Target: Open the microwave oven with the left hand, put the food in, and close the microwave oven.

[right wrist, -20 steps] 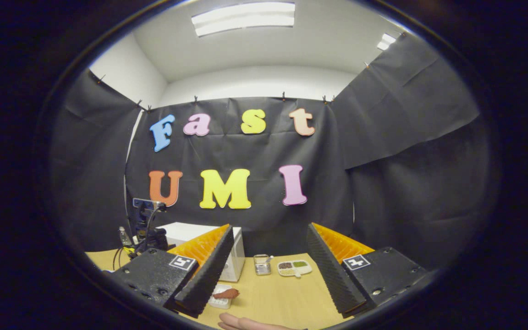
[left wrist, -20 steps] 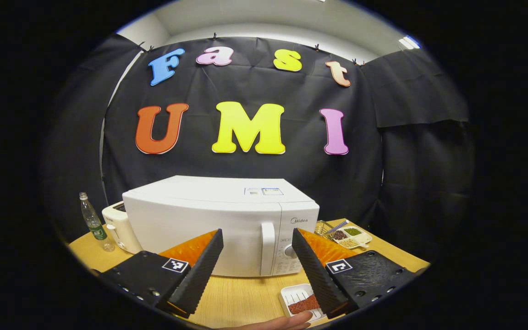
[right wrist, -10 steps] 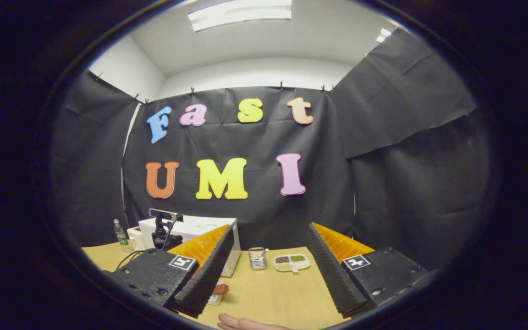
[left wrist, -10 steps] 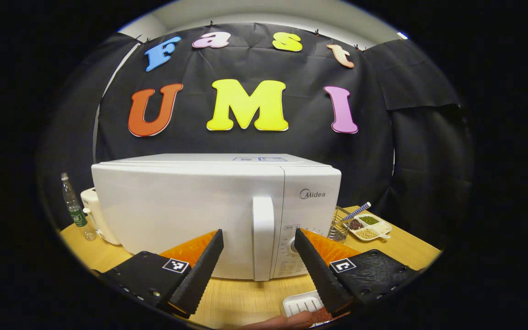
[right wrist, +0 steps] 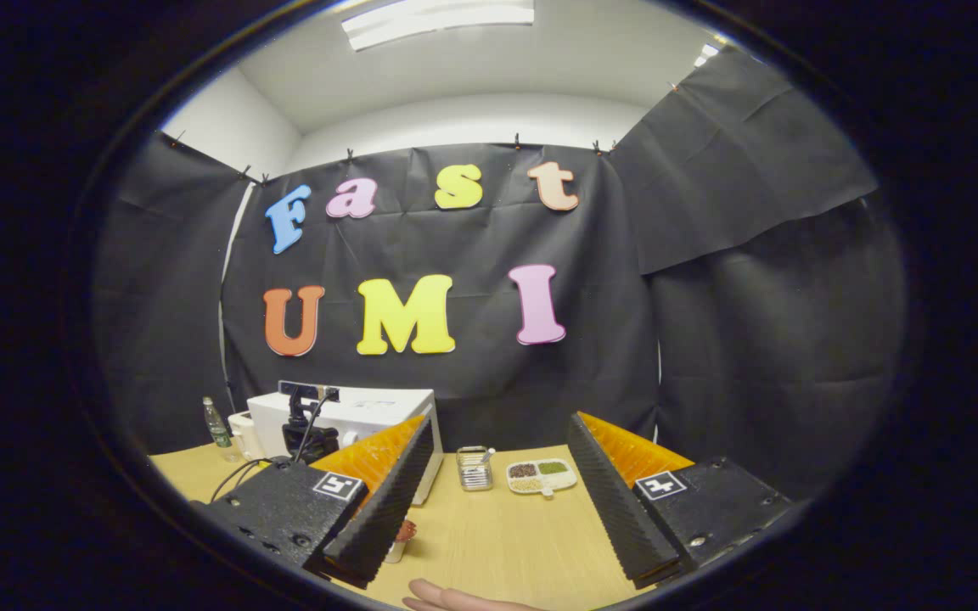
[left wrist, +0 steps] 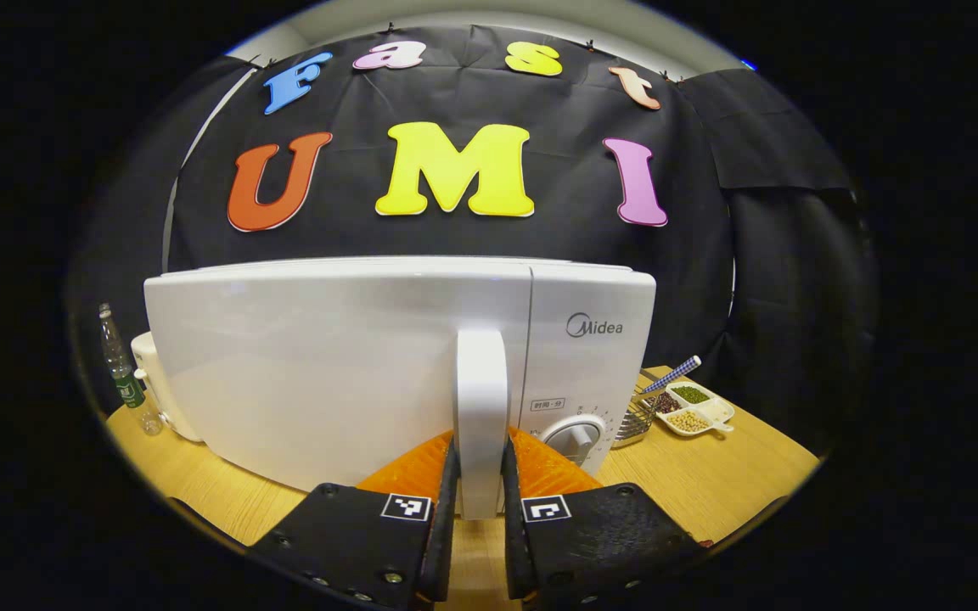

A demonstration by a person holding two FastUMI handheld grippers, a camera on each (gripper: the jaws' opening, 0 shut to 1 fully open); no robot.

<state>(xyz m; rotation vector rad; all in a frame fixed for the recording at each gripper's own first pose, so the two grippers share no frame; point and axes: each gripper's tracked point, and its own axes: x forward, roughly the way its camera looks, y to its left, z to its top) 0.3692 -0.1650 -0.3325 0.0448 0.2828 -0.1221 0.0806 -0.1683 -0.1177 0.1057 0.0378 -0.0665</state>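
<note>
The white microwave (left wrist: 328, 373) stands close in front in the left gripper view, door closed. My left gripper (left wrist: 480, 445) is shut on its upright white door handle (left wrist: 480, 382), one finger pressing each side. In the right gripper view the microwave (right wrist: 370, 409) sits far off at the left, with the left gripper's body (right wrist: 302, 437) in front of it. My right gripper (right wrist: 499, 424) hangs open above the table with nothing between its fingers. The food, a reddish-brown piece in a small white tray (right wrist: 401, 535), lies on the table, mostly hidden behind one right finger.
A plastic bottle (left wrist: 120, 373) and a white appliance (left wrist: 154, 390) stand left of the microwave. A wire basket (left wrist: 635, 417) and a divided dish of beans (left wrist: 693, 409) sit to its right. A hand (right wrist: 455, 598) rests at the wooden table's (right wrist: 506, 535) near edge.
My left gripper moved in to the microwave and went from open to shut on the door handle. The right gripper stayed open and tilted slightly, the microwave sliding a little in its view.
</note>
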